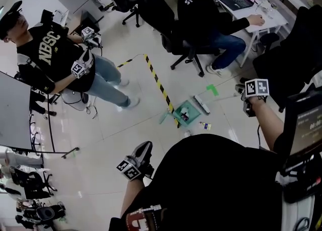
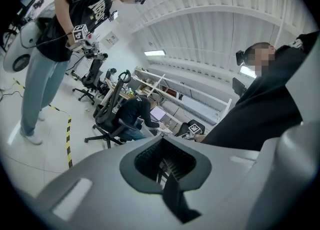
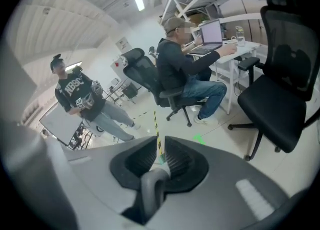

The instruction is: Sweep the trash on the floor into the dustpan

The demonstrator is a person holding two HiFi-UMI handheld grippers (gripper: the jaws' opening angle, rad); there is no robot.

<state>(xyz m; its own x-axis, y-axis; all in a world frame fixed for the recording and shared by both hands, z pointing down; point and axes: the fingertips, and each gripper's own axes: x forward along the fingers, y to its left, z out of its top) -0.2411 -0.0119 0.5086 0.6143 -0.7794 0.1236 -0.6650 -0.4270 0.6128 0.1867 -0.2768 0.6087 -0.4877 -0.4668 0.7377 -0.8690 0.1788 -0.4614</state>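
Note:
A green dustpan (image 1: 184, 112) lies on the pale floor beside the striped tape, with some scraps inside it. A white strip (image 1: 202, 105) lies at its right edge, and small bits of trash (image 1: 205, 125) sit just in front. My left gripper (image 1: 136, 162) is low and near my body, well short of the dustpan. In the left gripper view the left gripper (image 2: 165, 161) is shut on a thin dark handle (image 2: 175, 199). My right gripper (image 1: 254, 91) hangs right of the dustpan. In the right gripper view the right gripper (image 3: 160, 161) is shut on a rounded grey handle (image 3: 150, 191).
A black-and-yellow tape line (image 1: 158, 84) runs across the floor to the dustpan. A green tape mark (image 1: 213, 89) lies near it. A person sits on an office chair (image 1: 176, 44) at a desk behind. Another person (image 1: 55, 59) stands at the left holding grippers. A black chair (image 1: 289, 56) stands at the right.

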